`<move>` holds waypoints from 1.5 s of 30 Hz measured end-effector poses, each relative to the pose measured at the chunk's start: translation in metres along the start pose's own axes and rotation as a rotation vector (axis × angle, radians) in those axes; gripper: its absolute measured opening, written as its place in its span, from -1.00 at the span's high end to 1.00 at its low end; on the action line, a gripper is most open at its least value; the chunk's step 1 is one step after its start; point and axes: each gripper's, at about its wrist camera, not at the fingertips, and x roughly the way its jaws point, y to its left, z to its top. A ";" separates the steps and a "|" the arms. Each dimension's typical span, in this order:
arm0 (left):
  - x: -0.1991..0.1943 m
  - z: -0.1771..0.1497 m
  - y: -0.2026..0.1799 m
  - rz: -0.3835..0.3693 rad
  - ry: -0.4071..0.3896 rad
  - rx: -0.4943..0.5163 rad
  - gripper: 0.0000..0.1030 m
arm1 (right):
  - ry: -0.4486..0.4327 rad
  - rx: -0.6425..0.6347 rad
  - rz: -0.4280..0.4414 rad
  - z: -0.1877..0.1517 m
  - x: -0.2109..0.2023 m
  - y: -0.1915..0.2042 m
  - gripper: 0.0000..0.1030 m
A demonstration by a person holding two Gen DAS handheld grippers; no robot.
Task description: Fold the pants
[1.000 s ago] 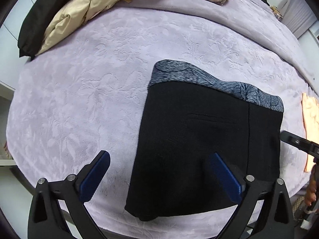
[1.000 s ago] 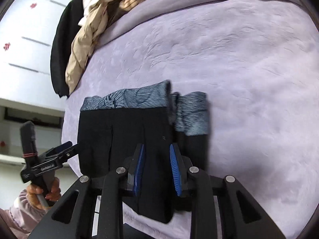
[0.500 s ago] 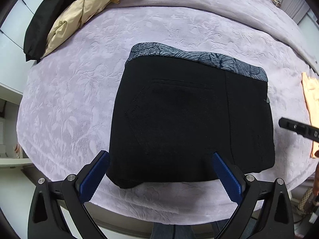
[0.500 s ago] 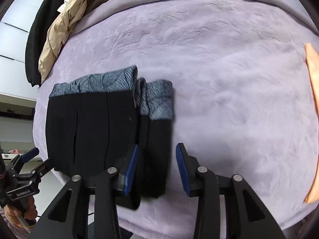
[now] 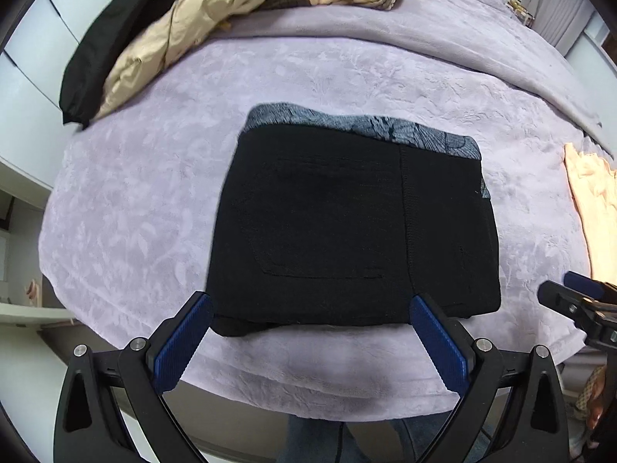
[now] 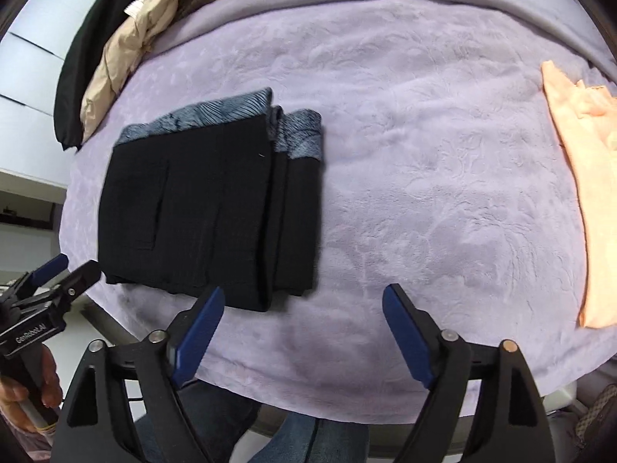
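The black pants [image 5: 347, 227] lie folded into a compact rectangle on the lilac bed cover [image 5: 146, 200], with a grey-blue patterned lining showing along the far edge. In the right wrist view the pants [image 6: 200, 208] lie left of centre. My left gripper [image 5: 308, 308] is open and empty, just off the near edge of the pants. My right gripper [image 6: 300, 301] is open and empty, near the bed's front edge, to the right of the pants. Each gripper shows at the edge of the other's view.
A pile of clothes, with a beige jacket [image 5: 173, 34] and a black garment [image 5: 100, 38], lies at the far left of the bed. A peach cloth [image 6: 578, 177] lies at the right edge. The bed's front edge [image 5: 308, 393] is close below the grippers.
Both grippers have pulled back from the pants toward the bed's front edge. My right gripper has let go of the folded pants and opened wide. The pants stay folded.
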 end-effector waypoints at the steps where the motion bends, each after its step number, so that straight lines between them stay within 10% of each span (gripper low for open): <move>1: -0.003 0.001 0.002 0.008 -0.016 0.020 -0.99 | -0.016 0.002 -0.008 -0.002 -0.003 0.006 -1.00; 21: -0.017 -0.018 0.047 0.020 -0.032 0.098 -0.99 | -0.071 0.040 -0.091 -0.037 -0.008 0.093 -1.00; 45: -0.029 -0.018 0.049 -0.010 -0.057 0.068 -0.99 | -0.093 -0.006 -0.157 -0.042 -0.025 0.107 -1.00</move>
